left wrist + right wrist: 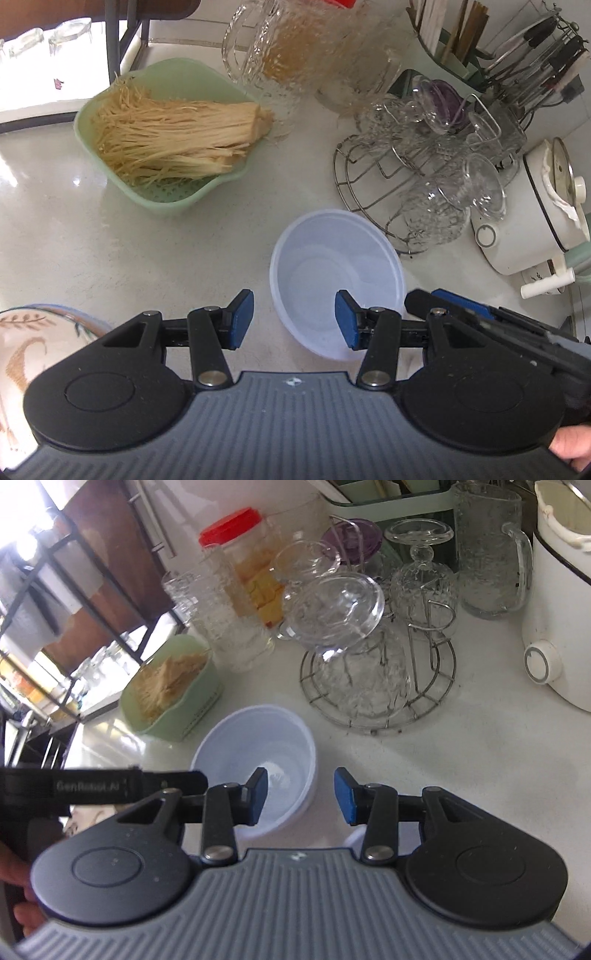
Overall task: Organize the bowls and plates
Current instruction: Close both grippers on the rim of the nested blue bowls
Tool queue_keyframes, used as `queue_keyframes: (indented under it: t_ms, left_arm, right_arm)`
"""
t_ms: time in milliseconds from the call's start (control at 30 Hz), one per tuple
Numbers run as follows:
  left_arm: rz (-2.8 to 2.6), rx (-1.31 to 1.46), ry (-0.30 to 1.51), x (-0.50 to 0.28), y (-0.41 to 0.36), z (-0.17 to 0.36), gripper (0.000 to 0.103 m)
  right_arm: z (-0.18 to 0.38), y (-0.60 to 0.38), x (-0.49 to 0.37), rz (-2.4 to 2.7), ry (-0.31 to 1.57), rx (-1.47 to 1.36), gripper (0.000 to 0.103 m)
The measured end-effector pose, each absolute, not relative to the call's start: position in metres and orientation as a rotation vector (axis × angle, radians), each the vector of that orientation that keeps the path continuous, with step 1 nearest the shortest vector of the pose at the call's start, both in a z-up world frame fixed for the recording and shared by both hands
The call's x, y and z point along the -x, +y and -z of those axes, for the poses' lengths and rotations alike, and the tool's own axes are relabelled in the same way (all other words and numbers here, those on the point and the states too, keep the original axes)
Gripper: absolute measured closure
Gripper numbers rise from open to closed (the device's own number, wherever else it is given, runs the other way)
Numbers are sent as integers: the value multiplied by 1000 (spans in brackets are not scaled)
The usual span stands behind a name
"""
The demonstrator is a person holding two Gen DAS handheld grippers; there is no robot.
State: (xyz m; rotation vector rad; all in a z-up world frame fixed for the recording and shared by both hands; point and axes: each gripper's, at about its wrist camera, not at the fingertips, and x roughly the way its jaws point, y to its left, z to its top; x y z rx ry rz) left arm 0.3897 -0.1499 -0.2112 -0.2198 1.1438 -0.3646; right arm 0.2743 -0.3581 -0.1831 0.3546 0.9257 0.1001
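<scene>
Pale stone counter (74, 236) stretches under both tools, cluttered at the back with a wire glass rack (417, 177) and a green basket of enoki mushrooms (166, 136). Centre front sits the empty white bowl (334, 280), round, so no axis matters. It lies just ahead of both: the left gripper (294, 319) has it ahead to the right, the right gripper (301, 796) ahead to the left, both with jaws apart and empty.

A pale bluish-white plastic bowl (334, 280) sits upright and empty on the light surface (110, 251), mouth up, its rim round and thin. A patterned plate or bowl (26, 339) with brown leaf-like markings and a blue rim shows partly at the left wrist view's lower left edge, apart from it.
</scene>
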Motion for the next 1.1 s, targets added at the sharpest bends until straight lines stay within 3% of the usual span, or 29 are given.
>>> queue_keyframes:
  t_ms: [467,1100]
  left_arm:
    - [385,251,1138,-392,-159,220,50]
    - [456,219,1045,-360,-167,147,50]
  right_arm:
    - [198,-356,-286,-107,934,-429,69]
    - [135,-357,-239,-85,822,-466,69]
